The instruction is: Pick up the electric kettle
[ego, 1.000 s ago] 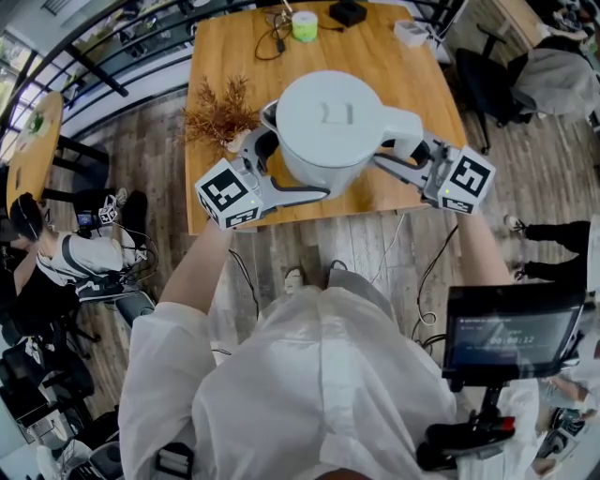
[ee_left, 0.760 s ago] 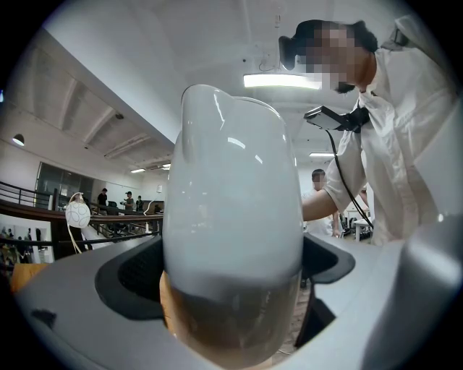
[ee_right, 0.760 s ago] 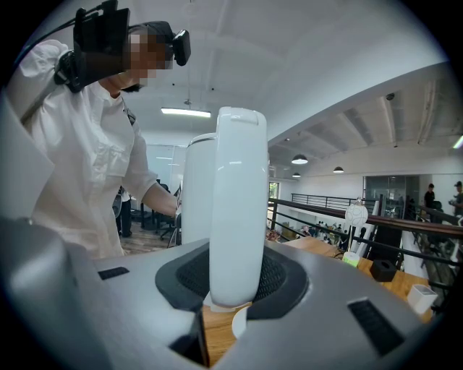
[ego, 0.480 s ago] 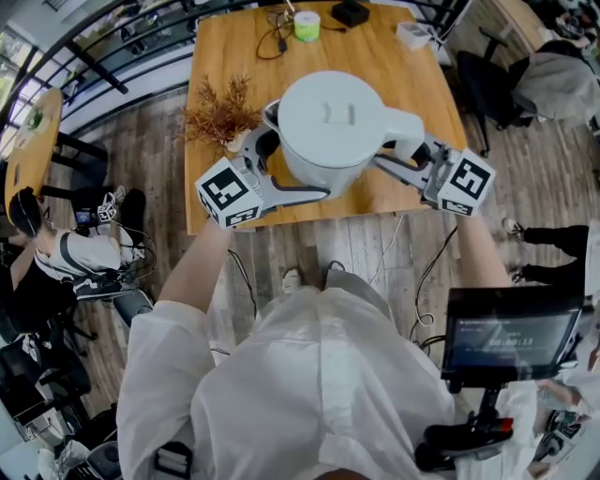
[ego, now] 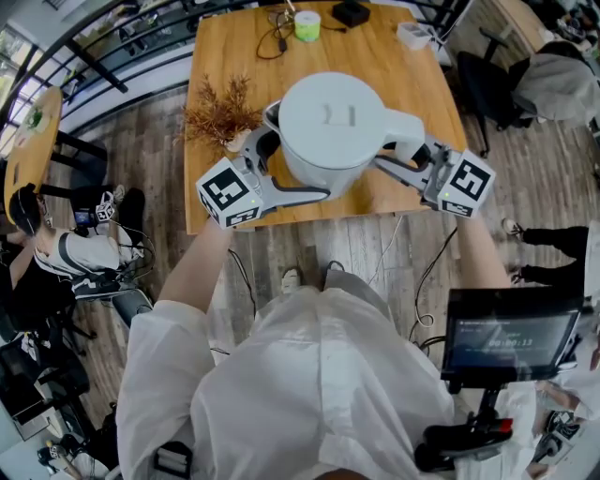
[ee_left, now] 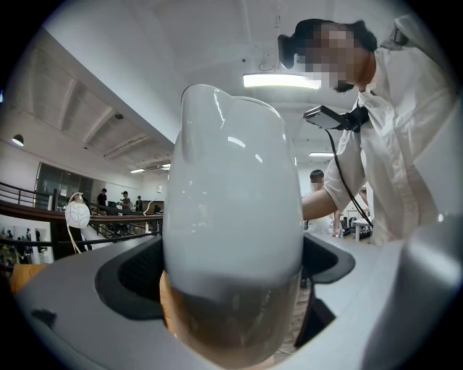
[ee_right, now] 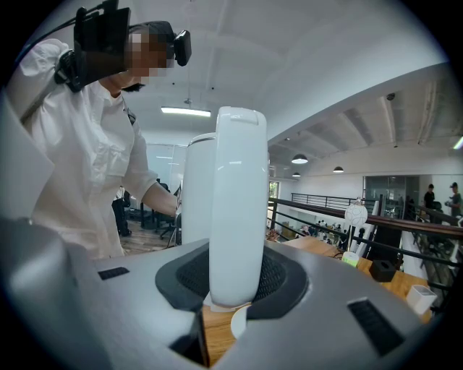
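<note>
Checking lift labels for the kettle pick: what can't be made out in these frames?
Electric kettle underside and any gap to the table: head view, its own lid and body cover it; both gripper views, the jaws block it.
Small items at the table's far edge: head view, too small to identify.
Screen text: head view, too small to read.

Kettle (ego: 330, 122), left gripper (ego: 274, 157), right gripper (ego: 405, 155): no shift seen. Only change: seated person (ego: 58, 258) beyond table's (ego: 412, 84) left edge, slightly moved.

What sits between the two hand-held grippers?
The electric kettle, gripped by the left hand-held gripper and, at its handle, the right hand-held gripper; head view shows it.
</note>
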{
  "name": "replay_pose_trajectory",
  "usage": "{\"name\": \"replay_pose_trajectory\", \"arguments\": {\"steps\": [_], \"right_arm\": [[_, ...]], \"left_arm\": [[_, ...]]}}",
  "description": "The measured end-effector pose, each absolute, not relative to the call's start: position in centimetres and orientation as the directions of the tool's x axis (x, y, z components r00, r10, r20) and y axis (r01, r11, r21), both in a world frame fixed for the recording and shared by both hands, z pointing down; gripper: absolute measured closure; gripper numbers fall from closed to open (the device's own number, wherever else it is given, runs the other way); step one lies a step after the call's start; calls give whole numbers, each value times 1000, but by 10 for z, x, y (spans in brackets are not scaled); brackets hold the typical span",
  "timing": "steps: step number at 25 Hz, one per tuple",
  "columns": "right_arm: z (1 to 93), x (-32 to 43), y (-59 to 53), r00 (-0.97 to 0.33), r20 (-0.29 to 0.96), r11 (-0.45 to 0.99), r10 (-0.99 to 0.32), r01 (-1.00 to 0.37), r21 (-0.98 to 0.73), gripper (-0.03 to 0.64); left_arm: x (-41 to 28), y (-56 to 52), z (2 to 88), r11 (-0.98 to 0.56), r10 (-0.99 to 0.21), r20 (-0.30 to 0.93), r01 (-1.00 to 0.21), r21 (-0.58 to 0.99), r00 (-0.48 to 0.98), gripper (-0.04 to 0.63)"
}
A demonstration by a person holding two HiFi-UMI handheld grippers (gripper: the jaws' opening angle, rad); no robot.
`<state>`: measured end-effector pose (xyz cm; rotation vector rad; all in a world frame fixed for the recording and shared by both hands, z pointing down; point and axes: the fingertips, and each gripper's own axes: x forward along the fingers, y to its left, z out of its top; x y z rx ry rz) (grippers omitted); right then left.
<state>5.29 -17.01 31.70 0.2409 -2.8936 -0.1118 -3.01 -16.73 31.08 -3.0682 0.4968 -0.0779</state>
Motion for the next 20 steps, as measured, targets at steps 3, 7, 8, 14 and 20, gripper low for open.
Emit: {"name": "replay_pose_trajectory", "arguments": {"steps": [3, 7, 8, 14, 20], "right_arm": [[317, 53, -170, -959, 224, 983, -174, -156, 95, 520], [317, 54, -170, -958, 225, 983, -175, -157, 98, 520], [317, 54, -170, -958, 226, 983, -175, -157, 98, 520], [318, 54, -171, -958, 227, 983, -176, -159, 93, 520], [320, 54, -169, -958, 227, 983, -175, -158, 91, 520]], "left_arm": [[-30, -168, 311, -950, -313, 45, -311, -39, 949, 17], [-29, -168, 311, -950, -312, 44, -310, -46, 949, 17], [-29, -168, 311, -950, -312, 44, -310, -46, 949, 18], [-29, -169, 312, -950, -311, 43, -310, -36, 949, 17], [-29, -167, 314, -951, -309, 41, -307, -32, 950, 17]]}}
